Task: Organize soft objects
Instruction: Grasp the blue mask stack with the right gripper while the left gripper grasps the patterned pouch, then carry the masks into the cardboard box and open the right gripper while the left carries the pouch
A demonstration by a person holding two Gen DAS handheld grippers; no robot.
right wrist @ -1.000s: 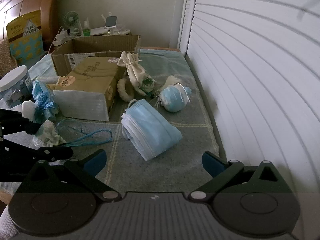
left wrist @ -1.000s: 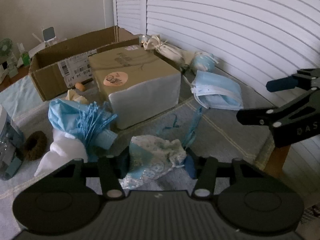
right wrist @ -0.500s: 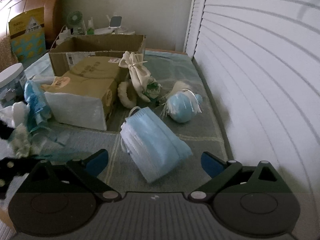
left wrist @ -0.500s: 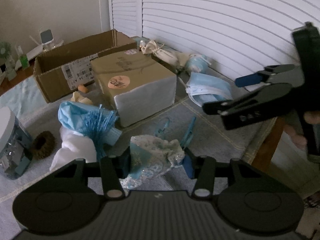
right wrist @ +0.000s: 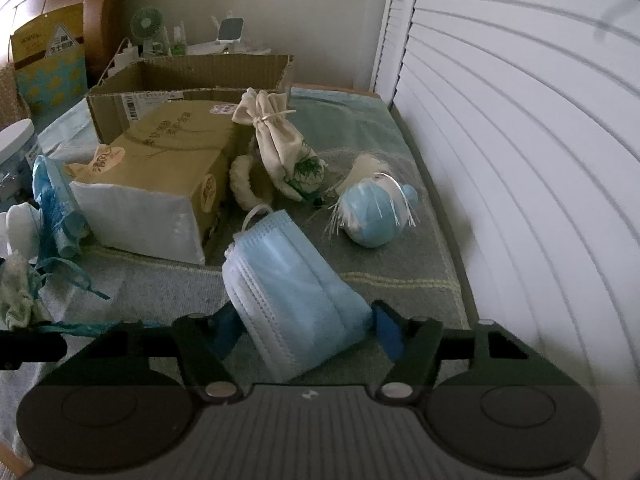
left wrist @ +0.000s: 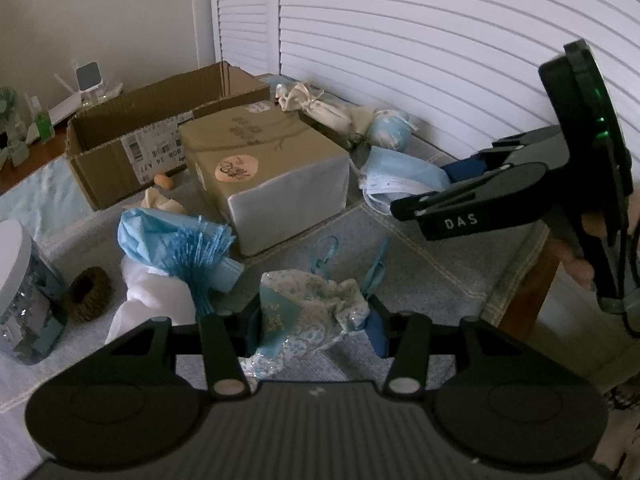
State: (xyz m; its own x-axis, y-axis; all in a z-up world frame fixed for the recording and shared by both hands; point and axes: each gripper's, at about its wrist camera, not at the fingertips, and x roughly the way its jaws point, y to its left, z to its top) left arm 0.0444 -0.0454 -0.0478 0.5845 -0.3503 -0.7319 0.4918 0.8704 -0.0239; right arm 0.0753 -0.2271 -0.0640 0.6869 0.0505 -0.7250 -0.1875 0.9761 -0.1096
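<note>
My left gripper point(left wrist: 314, 326) is shut on a small blue-and-white fabric pouch point(left wrist: 308, 312) with blue ribbons, held just above the grey cloth. My right gripper point(right wrist: 306, 326) has its jaws on both sides of a stack of light blue face masks point(right wrist: 292, 280) lying on the cloth; the pads touch or nearly touch its sides. In the left wrist view the right gripper point(left wrist: 432, 188) reaches over the masks point(left wrist: 400, 178). An open cardboard box point(right wrist: 188, 80) stands at the back.
A closed tan box point(right wrist: 160, 184) lies in the middle. A cream drawstring bag point(right wrist: 280, 144), a fluffy ring point(right wrist: 244, 184) and a blue ball-shaped toy point(right wrist: 372, 216) lie beyond the masks. A blue tasselled bundle point(left wrist: 180, 244), brown scrunchie point(left wrist: 86, 292) and jar point(left wrist: 20, 288) are left. Shutters line the right.
My right gripper has moved forward and down onto the masks and its jaws have narrowed around the stack. My left gripper keeps hold of the pouch and has lifted slightly.
</note>
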